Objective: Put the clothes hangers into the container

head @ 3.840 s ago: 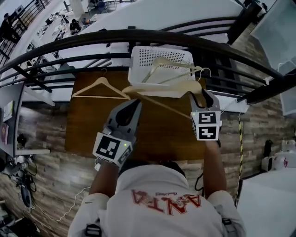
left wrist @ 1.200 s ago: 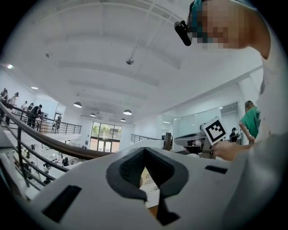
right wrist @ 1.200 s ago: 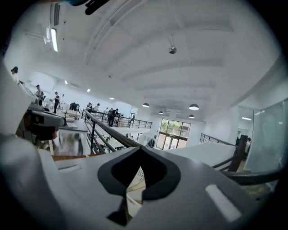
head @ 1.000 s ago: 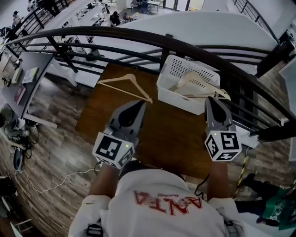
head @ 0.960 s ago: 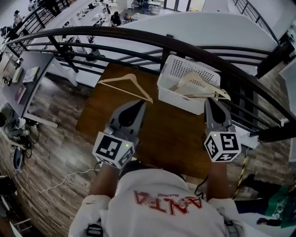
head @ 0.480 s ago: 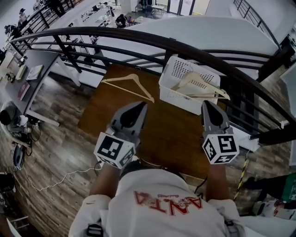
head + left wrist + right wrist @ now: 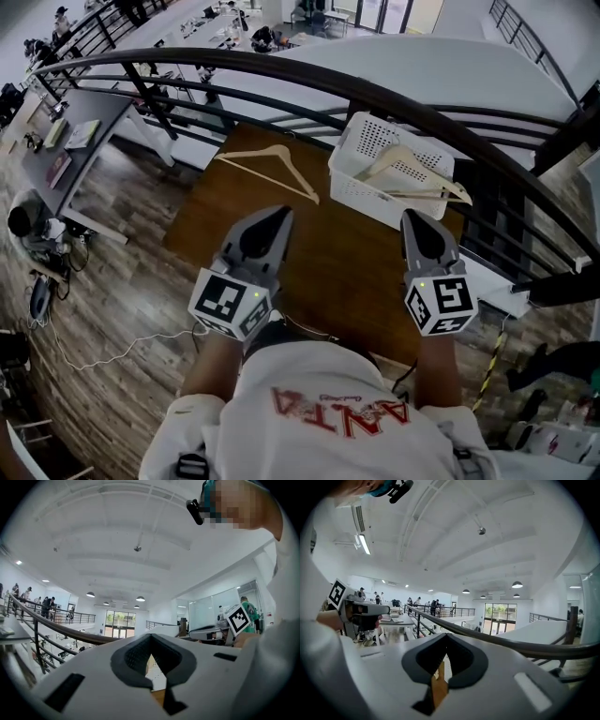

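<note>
The left gripper (image 7: 276,216) had its jaws closed with nothing between them. In its own view the tips (image 7: 156,692) met below the dark hollow, through which only a sliver of table and white basket showed. The right gripper (image 7: 413,218) was likewise closed and empty, with a strip of brown tabletop showing through its hollow (image 7: 436,686). In the head view both hung over the near half of the brown table (image 7: 328,258), left of centre and right of centre.

Above the left gripper, toward the upper middle of the frame, one wooden hanger (image 7: 273,167) lay flat on the table, well apart from either tool. To its right stood the white perforated container (image 7: 351,184), with pale hangers (image 7: 412,172) already lying across it. Behind them the dark railing (image 7: 394,97) arched across the top.

The step in hand looked like fetching that last hanger, and the left gripper was the nearer one. To do it well, the jaws should be opened before they reach the wood. They should come in low and level and close on one sloping arm near the neck, so the hanger doesn't swing. It should then be carried over the container's rim and released on top of the others, with the hook kept clear of the perforated wall.
</note>
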Action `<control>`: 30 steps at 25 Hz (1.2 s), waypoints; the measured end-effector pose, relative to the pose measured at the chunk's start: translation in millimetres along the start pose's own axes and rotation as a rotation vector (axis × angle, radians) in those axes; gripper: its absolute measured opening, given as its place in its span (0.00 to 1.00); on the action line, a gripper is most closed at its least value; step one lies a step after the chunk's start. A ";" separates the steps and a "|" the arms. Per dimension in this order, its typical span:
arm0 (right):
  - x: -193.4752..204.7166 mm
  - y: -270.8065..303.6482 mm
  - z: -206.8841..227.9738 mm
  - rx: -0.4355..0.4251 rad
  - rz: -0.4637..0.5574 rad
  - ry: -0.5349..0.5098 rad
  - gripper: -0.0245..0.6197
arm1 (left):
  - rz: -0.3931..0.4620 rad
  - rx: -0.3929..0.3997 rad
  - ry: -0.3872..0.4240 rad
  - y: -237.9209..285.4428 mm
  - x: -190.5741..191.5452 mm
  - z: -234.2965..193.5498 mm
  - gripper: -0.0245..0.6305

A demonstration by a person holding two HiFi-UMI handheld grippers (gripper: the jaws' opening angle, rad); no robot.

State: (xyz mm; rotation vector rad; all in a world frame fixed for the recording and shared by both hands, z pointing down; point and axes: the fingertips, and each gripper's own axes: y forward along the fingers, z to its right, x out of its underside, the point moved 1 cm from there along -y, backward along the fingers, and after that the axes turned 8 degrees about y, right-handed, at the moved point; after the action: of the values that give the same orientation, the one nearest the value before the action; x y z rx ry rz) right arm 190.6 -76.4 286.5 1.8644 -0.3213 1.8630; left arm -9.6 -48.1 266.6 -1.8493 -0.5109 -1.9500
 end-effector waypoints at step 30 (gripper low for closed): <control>66.0 192.6 -127.4 -0.101 -0.179 0.058 0.05 | -0.113 -0.074 -0.005 -38.3 66.7 -196.7 0.05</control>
State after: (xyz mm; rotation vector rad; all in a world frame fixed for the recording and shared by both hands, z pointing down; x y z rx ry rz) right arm -11.5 -168.0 378.4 1.7101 -0.2171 1.7434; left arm -199.9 -120.9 322.6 -1.9082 -0.5627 -2.0640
